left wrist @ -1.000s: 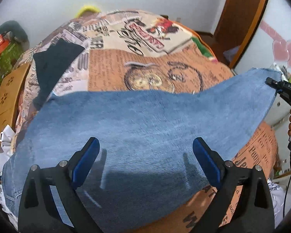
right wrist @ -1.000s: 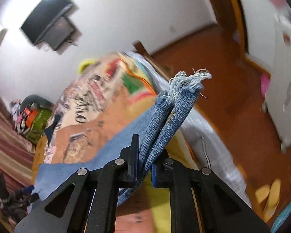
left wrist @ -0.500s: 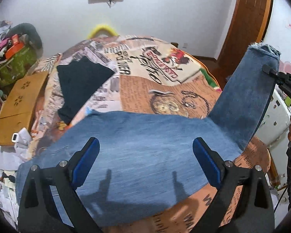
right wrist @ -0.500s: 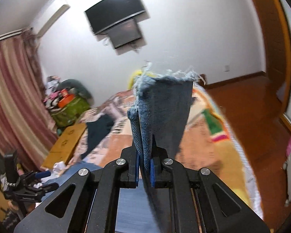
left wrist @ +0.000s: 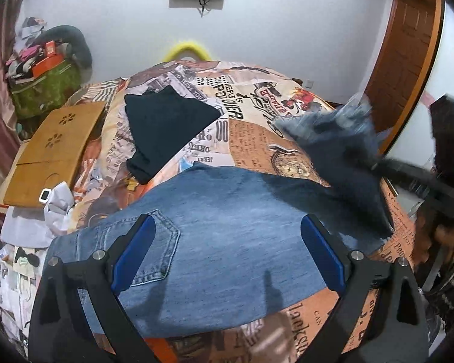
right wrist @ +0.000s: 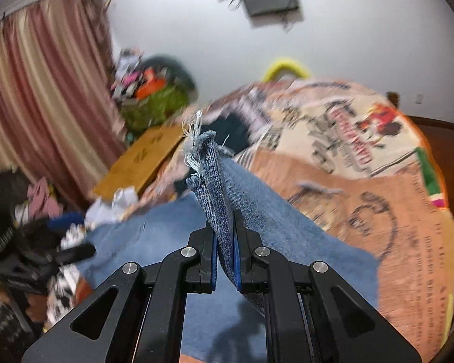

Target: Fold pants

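Note:
Blue jeans [left wrist: 227, 242] lie across the near part of a bed with a newspaper-print cover [left wrist: 251, 133], back pocket [left wrist: 154, 251] at the left. My left gripper [left wrist: 225, 254] is open and empty, hovering just above the jeans' seat. My right gripper [right wrist: 225, 260] is shut on the frayed leg hems [right wrist: 207, 163] and holds them lifted above the bed. In the left wrist view the lifted leg end [left wrist: 333, 130] is blurred at the right, curling over the lower legs, with the right gripper's dark body [left wrist: 420, 181] behind it.
A folded black garment [left wrist: 163, 127] lies on the bed beyond the jeans. A wooden lap tray [left wrist: 54, 148] and white crumpled cloth [left wrist: 57, 205] sit at the bed's left edge. A cluttered green bag [left wrist: 45, 81] stands by the wall; a wooden door [left wrist: 402, 48] is right.
My right gripper has swung the leg hems up and leftward over the jeans. The left wrist view has pulled back, and the back pocket has come into sight.

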A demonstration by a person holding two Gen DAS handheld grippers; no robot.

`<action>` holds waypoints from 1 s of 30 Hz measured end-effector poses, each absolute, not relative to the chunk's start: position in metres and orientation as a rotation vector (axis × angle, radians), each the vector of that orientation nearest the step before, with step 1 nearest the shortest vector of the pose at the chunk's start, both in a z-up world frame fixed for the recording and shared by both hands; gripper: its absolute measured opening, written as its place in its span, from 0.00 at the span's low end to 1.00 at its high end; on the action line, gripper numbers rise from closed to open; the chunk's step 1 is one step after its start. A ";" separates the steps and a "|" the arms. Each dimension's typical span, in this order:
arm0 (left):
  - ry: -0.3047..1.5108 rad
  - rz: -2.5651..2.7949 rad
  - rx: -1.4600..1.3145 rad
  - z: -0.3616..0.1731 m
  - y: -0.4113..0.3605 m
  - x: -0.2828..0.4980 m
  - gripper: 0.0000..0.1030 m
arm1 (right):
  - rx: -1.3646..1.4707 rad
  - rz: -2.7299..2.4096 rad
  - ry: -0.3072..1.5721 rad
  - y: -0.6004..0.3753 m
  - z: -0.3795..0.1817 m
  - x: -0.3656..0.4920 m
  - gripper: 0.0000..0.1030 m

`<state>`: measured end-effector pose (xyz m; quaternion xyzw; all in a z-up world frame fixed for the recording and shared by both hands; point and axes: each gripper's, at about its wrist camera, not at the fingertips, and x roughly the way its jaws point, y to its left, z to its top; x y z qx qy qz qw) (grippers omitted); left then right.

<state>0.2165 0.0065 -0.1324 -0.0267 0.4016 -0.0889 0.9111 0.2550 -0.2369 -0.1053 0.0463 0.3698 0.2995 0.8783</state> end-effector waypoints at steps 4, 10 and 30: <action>0.833 -0.168 -0.054 -0.134 0.009 0.213 0.95 | 0.020 0.651 0.858 -0.210 -0.133 0.251 0.07; 0.840 -0.155 -0.050 -0.137 0.010 0.215 0.95 | -0.089 0.703 0.976 -0.184 -0.161 0.239 0.14; 0.845 -0.202 0.026 -0.122 -0.028 0.252 0.95 | 0.017 0.681 0.864 -0.248 -0.103 0.238 0.50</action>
